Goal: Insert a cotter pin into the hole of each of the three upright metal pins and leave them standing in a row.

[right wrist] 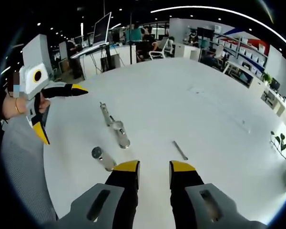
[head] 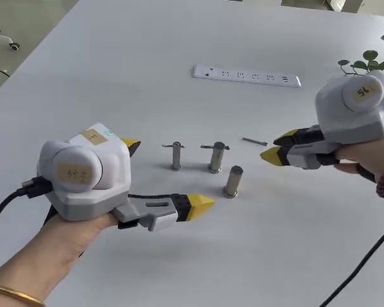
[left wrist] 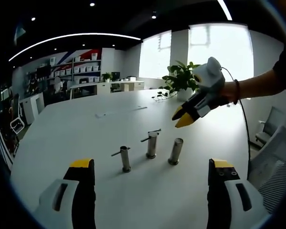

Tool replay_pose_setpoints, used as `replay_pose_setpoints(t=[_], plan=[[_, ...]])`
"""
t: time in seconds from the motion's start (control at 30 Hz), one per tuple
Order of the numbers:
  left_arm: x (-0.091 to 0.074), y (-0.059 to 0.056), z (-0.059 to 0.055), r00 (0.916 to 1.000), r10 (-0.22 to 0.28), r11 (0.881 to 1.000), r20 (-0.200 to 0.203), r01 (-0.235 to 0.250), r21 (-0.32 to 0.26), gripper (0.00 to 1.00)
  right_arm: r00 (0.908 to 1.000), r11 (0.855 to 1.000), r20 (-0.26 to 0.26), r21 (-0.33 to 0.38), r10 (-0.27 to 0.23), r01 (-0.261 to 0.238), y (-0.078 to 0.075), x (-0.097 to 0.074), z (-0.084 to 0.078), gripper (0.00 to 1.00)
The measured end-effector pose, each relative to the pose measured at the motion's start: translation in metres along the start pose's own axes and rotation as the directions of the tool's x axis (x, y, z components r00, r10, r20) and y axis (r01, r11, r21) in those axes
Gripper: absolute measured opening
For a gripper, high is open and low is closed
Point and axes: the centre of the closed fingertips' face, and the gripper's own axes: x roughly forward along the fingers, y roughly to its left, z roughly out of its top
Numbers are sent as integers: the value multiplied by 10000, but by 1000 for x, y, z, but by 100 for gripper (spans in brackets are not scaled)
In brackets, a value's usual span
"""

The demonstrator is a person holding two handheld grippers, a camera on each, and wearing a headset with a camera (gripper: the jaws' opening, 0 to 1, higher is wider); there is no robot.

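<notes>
- A loose cotter pin (head: 255, 141) lies flat on the table (head: 115, 77), far and right of the three upright pins, with its long axis roughly left to right.
- The right gripper (head: 270, 146) is held just right of it, jaws narrowly parted and empty; it is judged the nearer one.
- The left gripper (head: 174, 174) is held near left, jaws spread wide and empty.
- The left pin (head: 176, 155) and middle pin (head: 216, 157) are already fitted; the near right pin (head: 233, 181) is bare.
</notes>
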Motion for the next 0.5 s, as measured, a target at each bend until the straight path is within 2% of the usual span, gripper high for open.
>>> replay_pose_setpoints(t=[0.17,0.33,0.43,0.5], plan=[[0,3,-2,9997,185,9997,-138,-183,136,99,9986,9995,-491,-242,-212,200,-12,10,-4,14],[1,3,-3,9996,228,9997,-162,-228,33,99,9961,9992,-870,-372,-147,115,-20,21,-7,14],[0,4,-4,9995,260,9997,-182,-259,42,99,9941,9987,-1076,-493,-171,119,-38,36,-9,13],[0,5,-5,9994,267,9996,-209,-268,-37,99,9931,9986,-1159,-503,-201,143,-41,38,-10,13]])
